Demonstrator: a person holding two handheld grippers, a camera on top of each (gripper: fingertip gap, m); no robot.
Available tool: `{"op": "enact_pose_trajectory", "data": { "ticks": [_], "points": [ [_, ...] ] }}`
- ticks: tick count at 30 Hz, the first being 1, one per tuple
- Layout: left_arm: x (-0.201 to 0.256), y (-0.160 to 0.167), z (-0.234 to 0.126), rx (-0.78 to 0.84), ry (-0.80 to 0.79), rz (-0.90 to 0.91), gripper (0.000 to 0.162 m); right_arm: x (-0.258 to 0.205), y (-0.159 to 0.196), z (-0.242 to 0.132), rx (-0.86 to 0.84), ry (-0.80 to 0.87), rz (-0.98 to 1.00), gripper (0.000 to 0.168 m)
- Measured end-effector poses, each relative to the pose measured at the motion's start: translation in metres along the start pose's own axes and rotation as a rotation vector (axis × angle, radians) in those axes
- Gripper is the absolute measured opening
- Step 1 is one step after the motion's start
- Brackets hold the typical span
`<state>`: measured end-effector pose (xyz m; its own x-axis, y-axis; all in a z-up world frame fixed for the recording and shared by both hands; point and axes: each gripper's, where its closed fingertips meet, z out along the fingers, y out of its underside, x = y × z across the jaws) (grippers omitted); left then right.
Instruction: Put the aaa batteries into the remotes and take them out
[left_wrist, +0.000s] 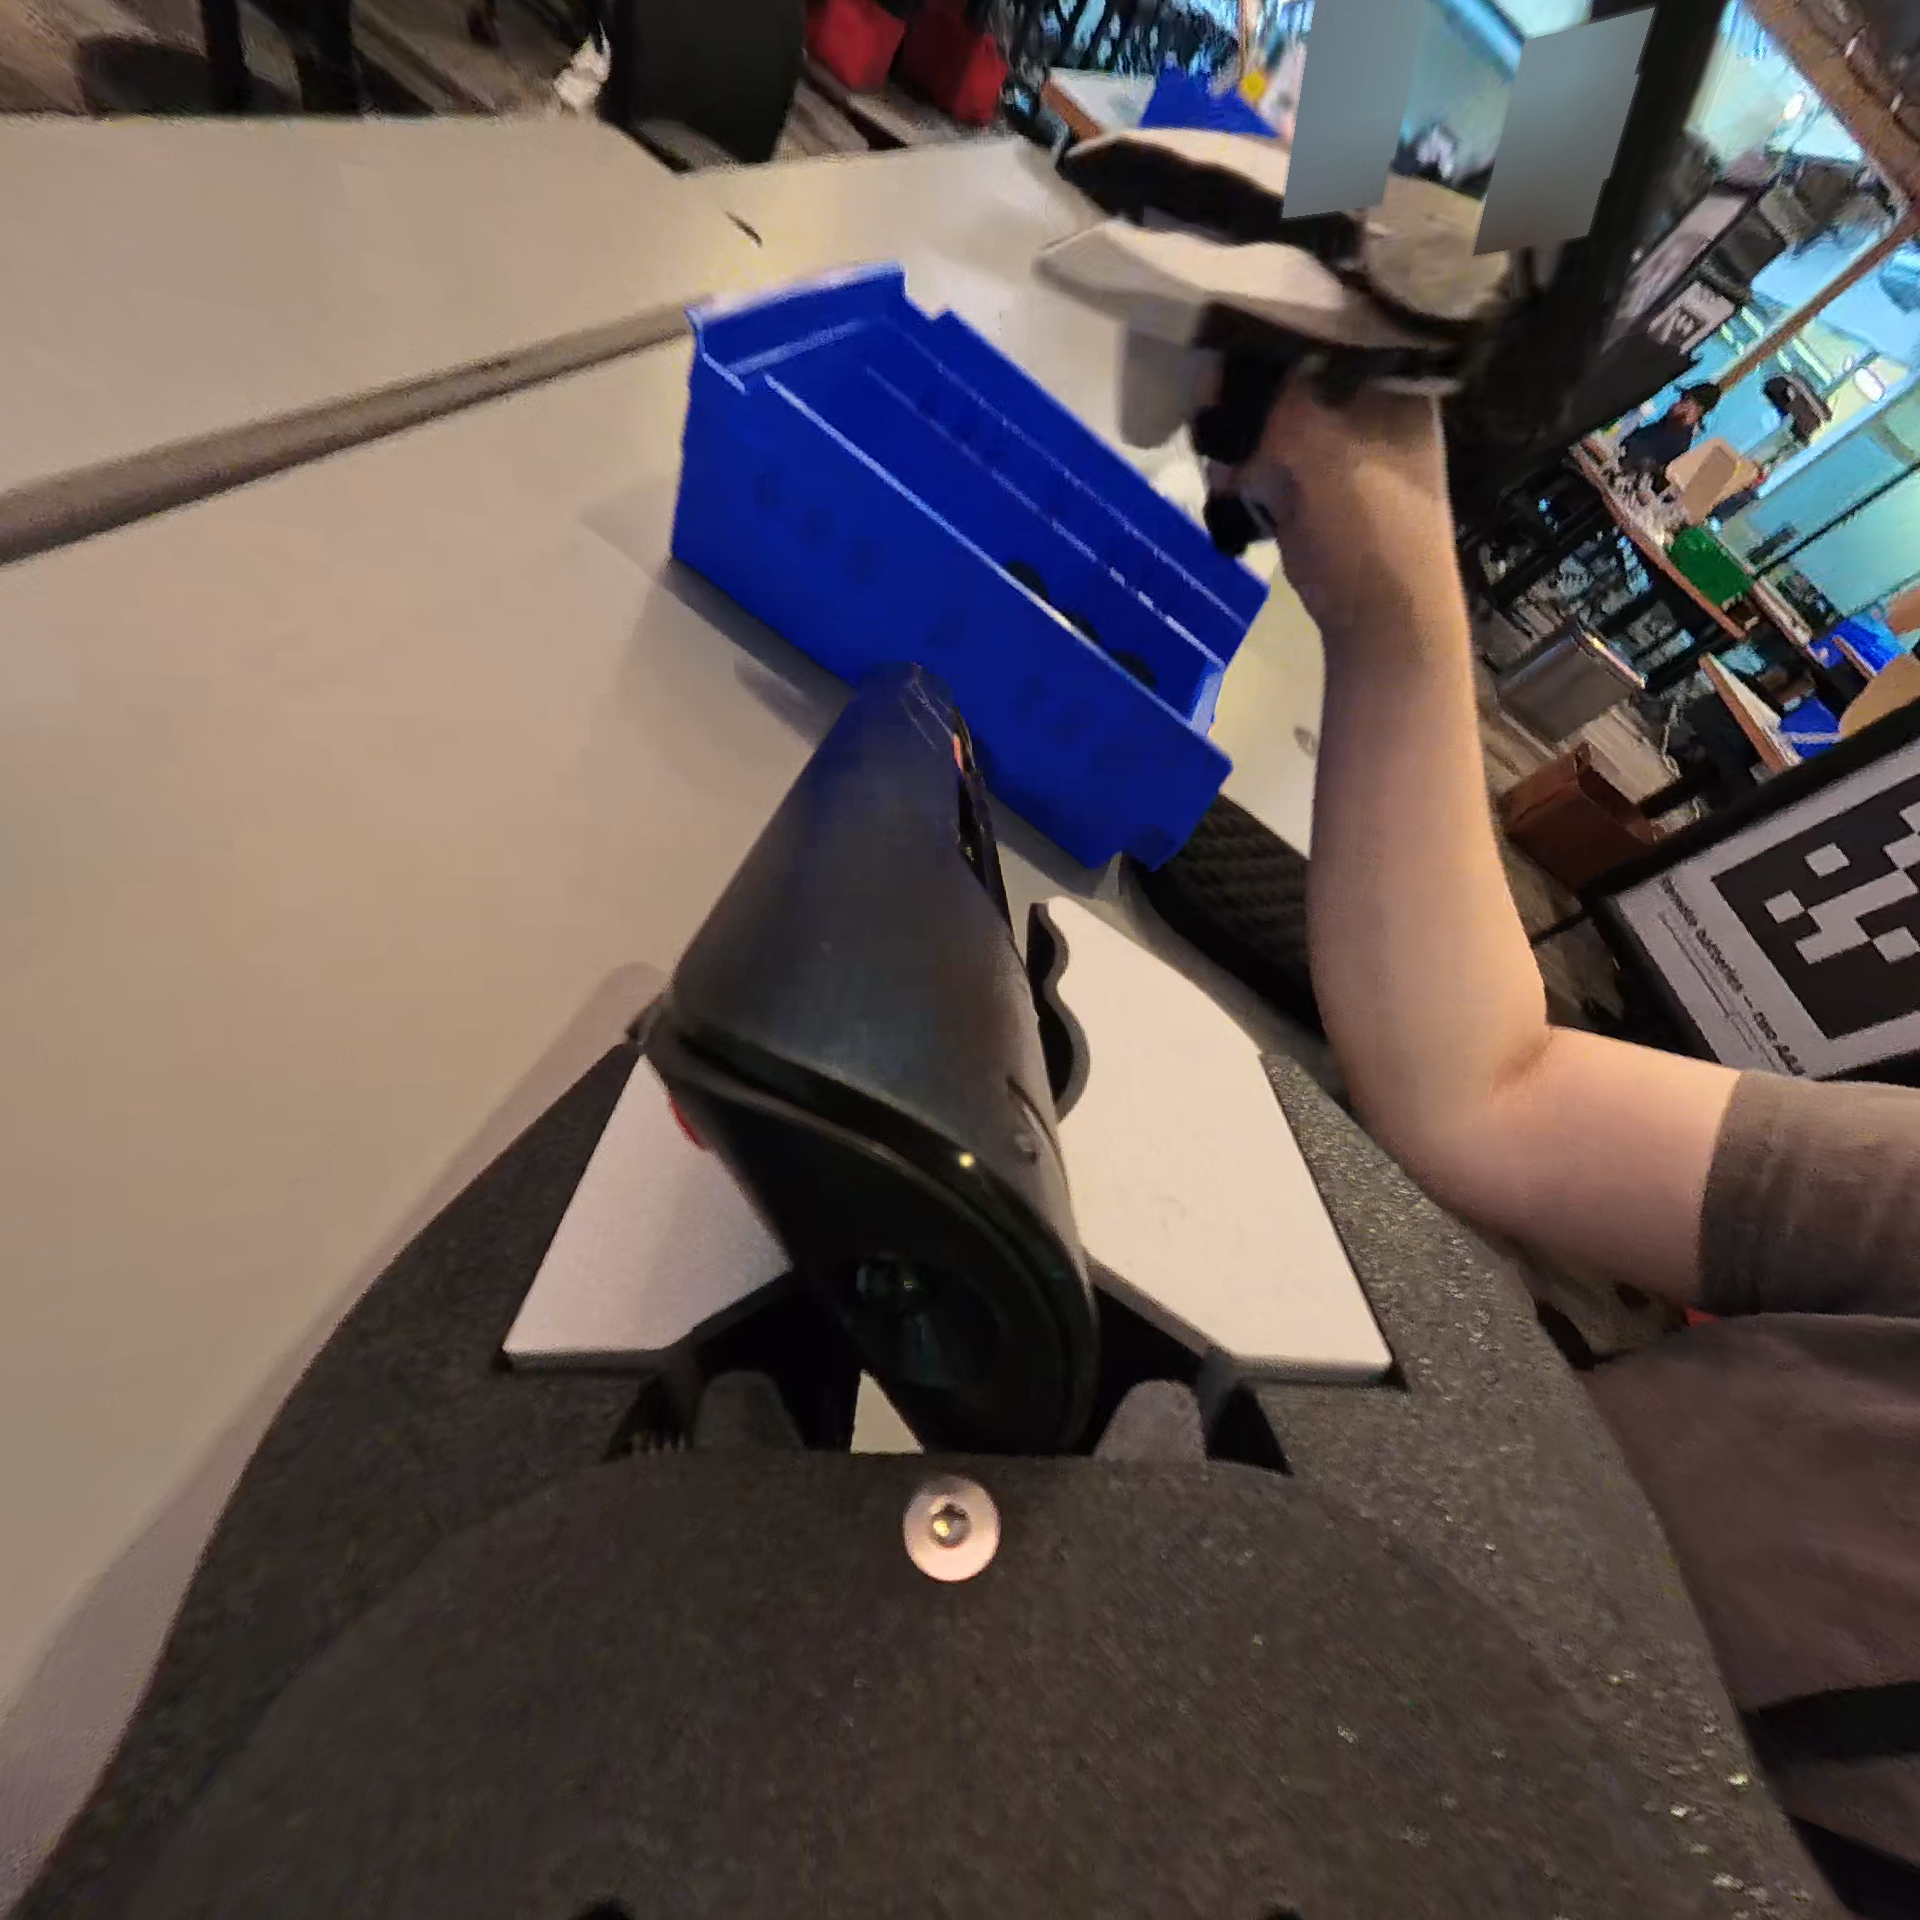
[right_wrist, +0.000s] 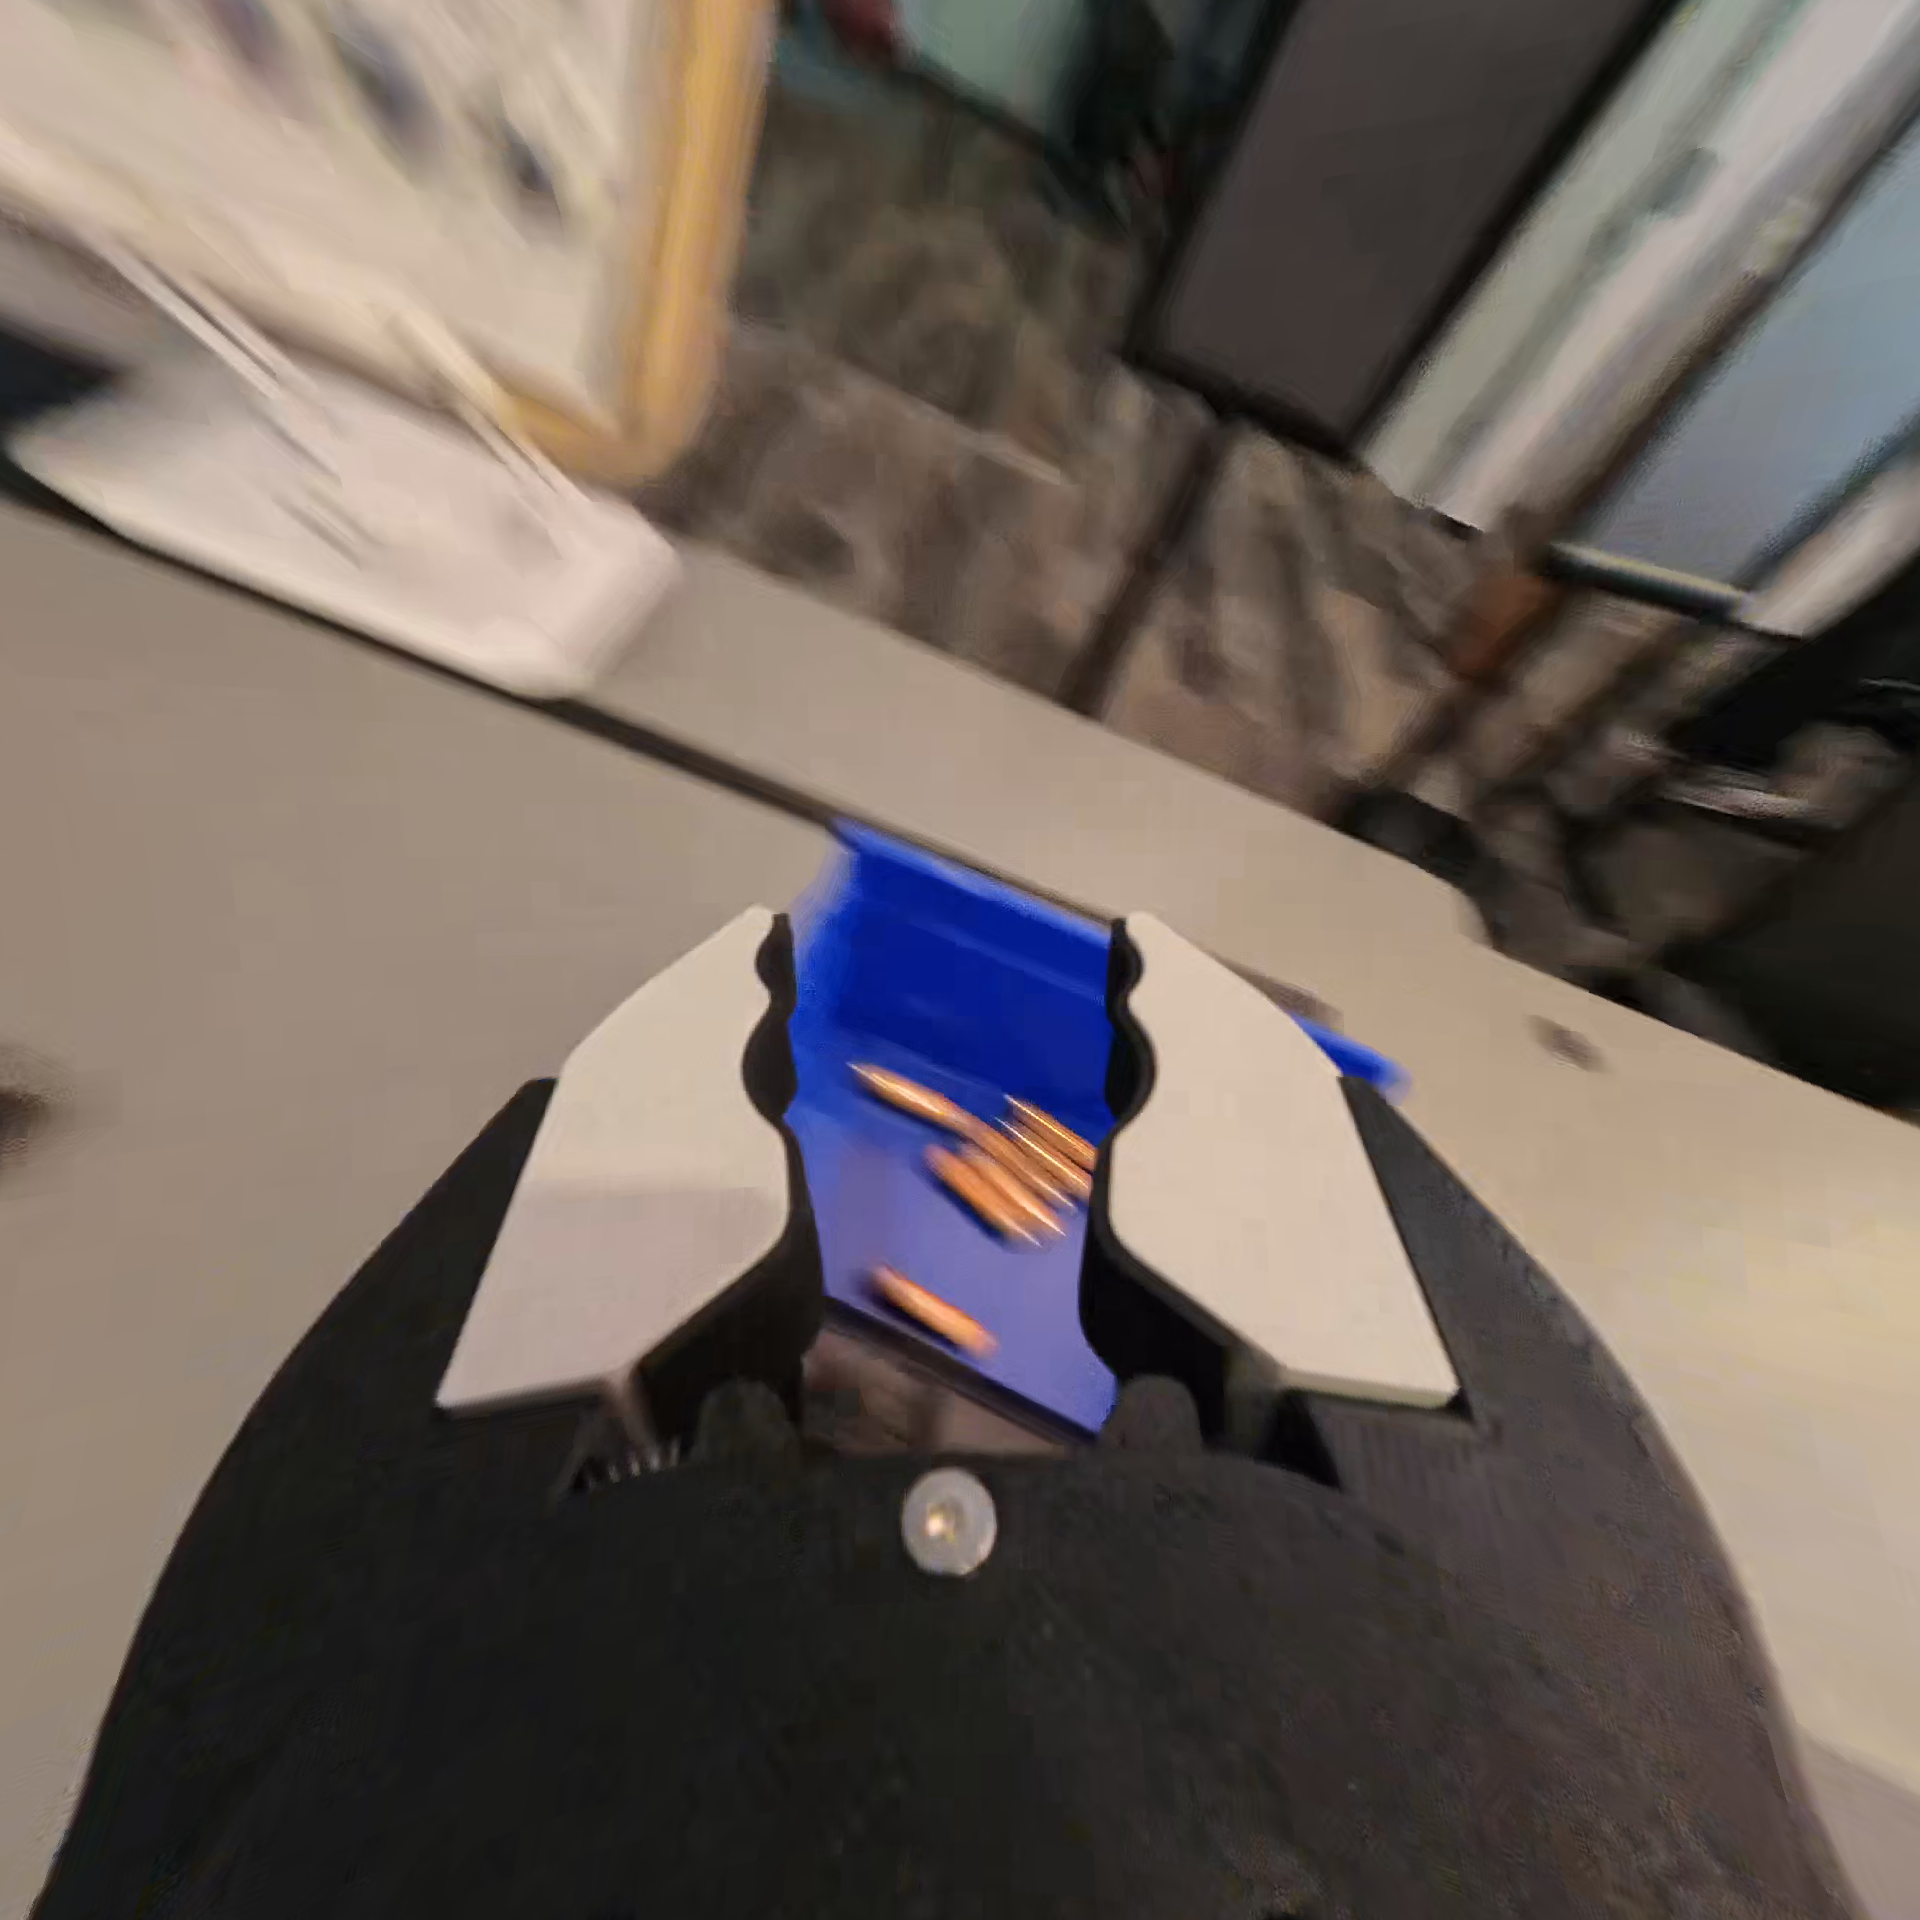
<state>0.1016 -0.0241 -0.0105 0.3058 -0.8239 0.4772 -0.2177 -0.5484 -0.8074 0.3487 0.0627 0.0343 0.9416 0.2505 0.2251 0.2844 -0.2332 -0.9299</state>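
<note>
Left wrist view: left claw (left_wrist: 940, 935) pinches a black plastic remote (left_wrist: 883, 997) beside the blue plastic bin (left_wrist: 862, 540); right claw (right_wrist: 951, 1122), spread, hovers above copper-coloured AAA batteries (right_wrist: 1003, 1164) inside—best picked singly, crosswise.

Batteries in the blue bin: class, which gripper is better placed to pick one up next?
Right. The right gripper hangs open directly over the batteries in the blue bin, while the left gripper is already shut on the black remote.

remote (left_wrist: 883, 1049): glossy black plastic
bin (left_wrist: 883, 540): smooth blue plastic
batteries (right_wrist: 997, 1153): shiny copper-coloured metal
table (left_wrist: 260, 779): matt grey, smooth
</note>
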Motion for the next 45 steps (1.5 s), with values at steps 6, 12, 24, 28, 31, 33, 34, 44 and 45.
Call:
{"op": "enact_pose_trajectory", "data": {
  "ticks": [6, 12, 24, 28, 31, 33, 34, 44, 45],
  "points": [
    [-0.008, -0.031, -0.031, 0.167, -0.094, 0.046, 0.028, -0.148, -0.088, -0.023, 0.296, -0.692, 0.456, 0.059],
    [-0.01, -0.038, -0.039, 0.195, -0.162, 0.096, 0.028, -0.218, -0.053, 0.018, 0.06, -0.827, 0.575, 0.066],
    [-0.015, -0.031, -0.028, 0.14, -0.298, 0.202, 0.028, -0.228, -0.039, 0.026, -0.003, -0.699, 0.407, 0.041],
    [-0.014, -0.031, -0.028, 0.134, -0.328, 0.22, 0.027, -0.228, -0.039, 0.026, -0.008, -0.689, 0.413, 0.04],
    [-0.013, -0.031, -0.027, 0.124, -0.354, 0.244, 0.028, -0.228, -0.038, 0.025, -0.018, -0.691, 0.417, 0.04],
    [-0.013, -0.03, -0.027, 0.121, -0.369, 0.255, 0.028, -0.228, -0.038, 0.025, -0.02, -0.691, 0.422, 0.041],
    [-0.013, -0.03, -0.026, 0.119, -0.378, 0.26, 0.028, -0.229, -0.038, 0.025, -0.02, -0.689, 0.423, 0.041],
    [-0.007, -0.031, -0.026, 0.113, -0.397, 0.288, 0.027, -0.223, -0.037, 0.022, -0.003, -0.692, 0.371, 0.03],
    [-0.007, -0.03, -0.026, 0.108, -0.404, 0.293, 0.028, -0.221, -0.035, 0.023, -0.009, -0.679, 0.355, 0.026]
  ]
}}
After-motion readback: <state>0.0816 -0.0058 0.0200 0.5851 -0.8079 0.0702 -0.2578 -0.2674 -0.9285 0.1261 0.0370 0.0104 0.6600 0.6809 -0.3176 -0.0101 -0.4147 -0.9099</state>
